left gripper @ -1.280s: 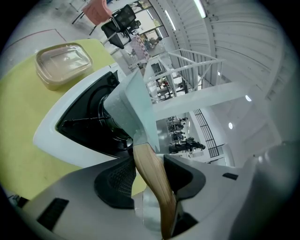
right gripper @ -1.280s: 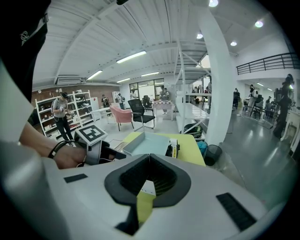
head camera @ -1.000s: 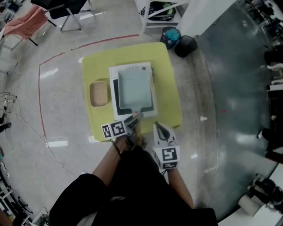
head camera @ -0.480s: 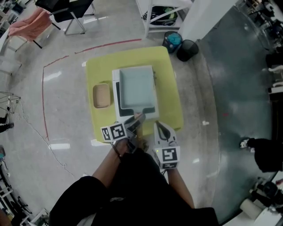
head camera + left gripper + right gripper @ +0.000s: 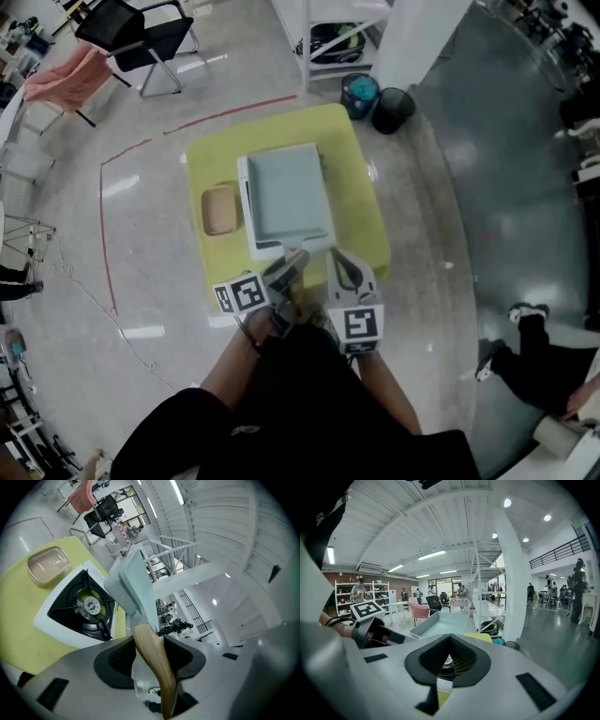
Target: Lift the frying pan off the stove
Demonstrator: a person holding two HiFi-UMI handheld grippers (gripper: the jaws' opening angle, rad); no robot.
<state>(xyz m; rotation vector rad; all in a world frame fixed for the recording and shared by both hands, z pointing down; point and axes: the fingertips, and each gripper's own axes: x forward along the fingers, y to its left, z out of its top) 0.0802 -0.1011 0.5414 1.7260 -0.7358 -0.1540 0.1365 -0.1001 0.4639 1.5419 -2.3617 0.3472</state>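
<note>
Pale-blue pan, head view: the square pale-blue frying pan [image 5: 289, 192] covers most of the white single-burner stove [image 5: 247, 211] on the yellow-green table [image 5: 361, 211]. A shallow tan tray [image 5: 220, 209] lies just beside the stove. From up here I can't tell if the pan is off the burner.
Claws, head view: the left claw [image 5: 286, 269] is on the pan's light wooden handle [image 5: 296, 255] at the near edge. The right claw [image 5: 343, 270] is just beside the handle, not touching it.
Grip, left gripper view: jaws clamped on the wooden handle [image 5: 152, 660], one pad on each side. Looks solid.
Pan, left gripper view: the frying pan [image 5: 131, 585] is up in the air. The black burner [image 5: 86, 605] is in plain view under it, nothing touching.
Right claw, right gripper view: jaws together, nothing between them, so it's just along for the ride.
Pan, right gripper view: the frying pan [image 5: 438, 624] is ahead and a bit left, on its own.
Progress: I'd say the lift is basically done, since the pan looks clear of the stove. All that's left is getting it properly away and keeping it level, one-handed.
</note>
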